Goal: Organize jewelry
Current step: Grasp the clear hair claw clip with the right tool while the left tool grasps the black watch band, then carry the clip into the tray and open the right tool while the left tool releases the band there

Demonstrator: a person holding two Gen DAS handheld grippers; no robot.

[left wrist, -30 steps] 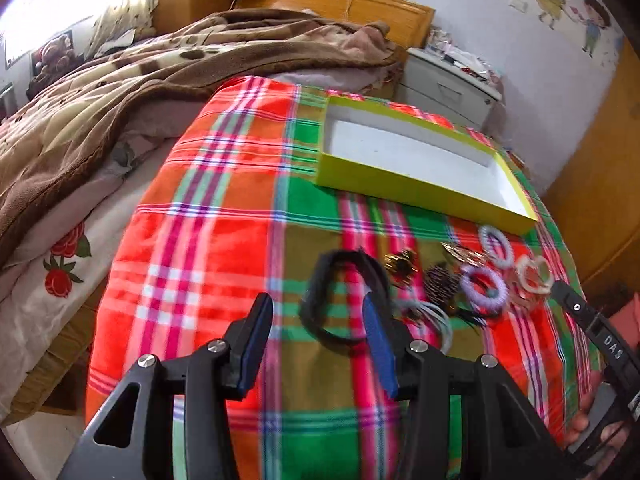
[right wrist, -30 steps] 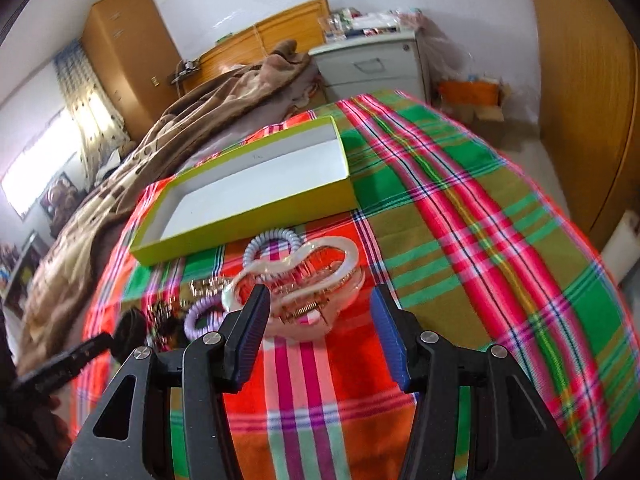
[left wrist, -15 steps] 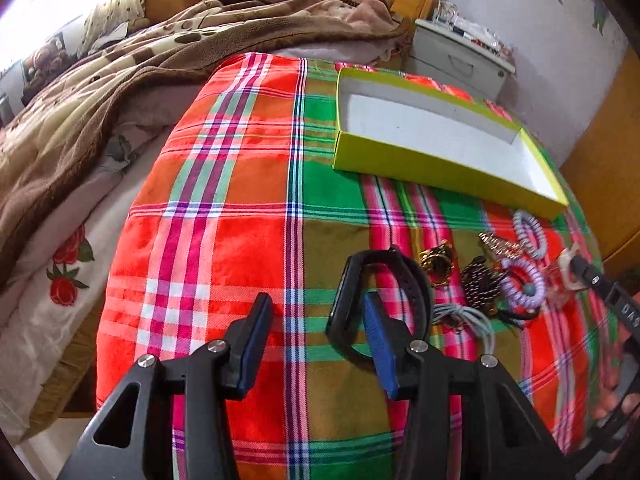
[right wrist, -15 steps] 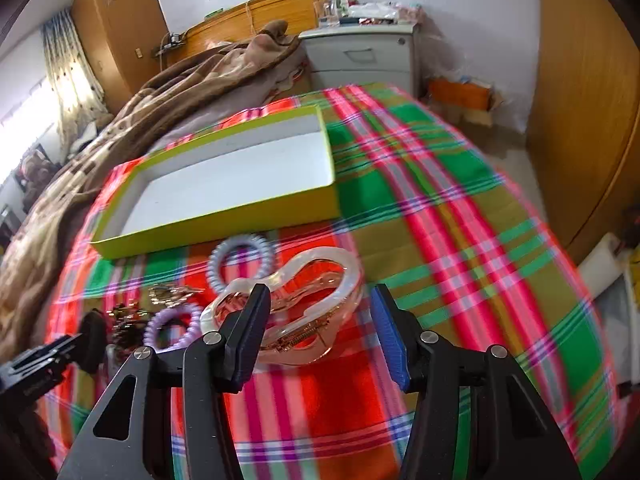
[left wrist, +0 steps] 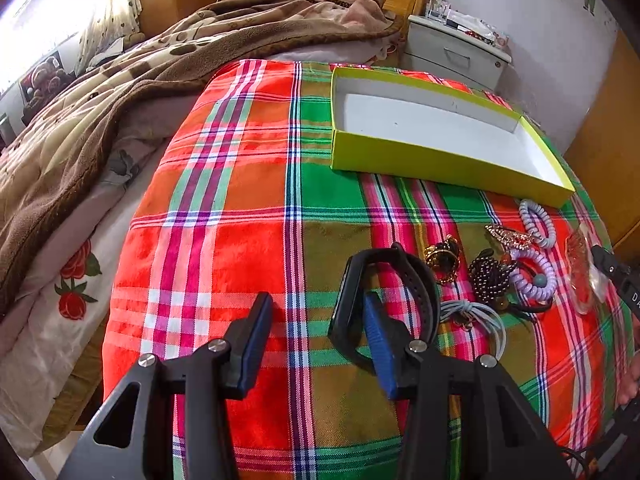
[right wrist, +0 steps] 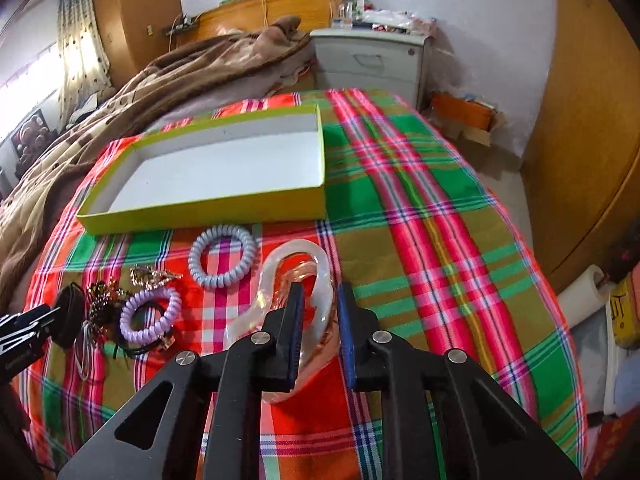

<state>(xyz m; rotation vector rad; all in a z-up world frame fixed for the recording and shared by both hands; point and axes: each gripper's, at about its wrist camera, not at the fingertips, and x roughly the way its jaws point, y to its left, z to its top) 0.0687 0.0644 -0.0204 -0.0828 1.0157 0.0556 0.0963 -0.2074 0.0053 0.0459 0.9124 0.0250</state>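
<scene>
A yellow-green tray [left wrist: 444, 168] with a white floor [right wrist: 224, 168] lies empty on the plaid cloth. In front of it lie two coiled hair ties [right wrist: 222, 256] [right wrist: 150, 314], a gold clip [right wrist: 154, 276], dark beads [left wrist: 490, 276] and a grey tie [left wrist: 476, 316]. My left gripper [left wrist: 316, 320] is open; its right finger [left wrist: 376, 332] sits inside a black band [left wrist: 404, 276] that stands on edge. My right gripper [right wrist: 318, 310] is shut on a clear pink hair claw [right wrist: 296, 276], gripping its right side.
The plaid cloth [left wrist: 248, 208] covers a round table. A bed with a brown blanket [left wrist: 120, 80] lies to the left. A grey nightstand [right wrist: 372, 60] stands behind, and a wooden wardrobe [right wrist: 592, 120] to the right.
My right gripper has closed on the pink hair claw and tipped it up on edge. My left gripper has moved nearer the black band, with its right finger now inside the loop.
</scene>
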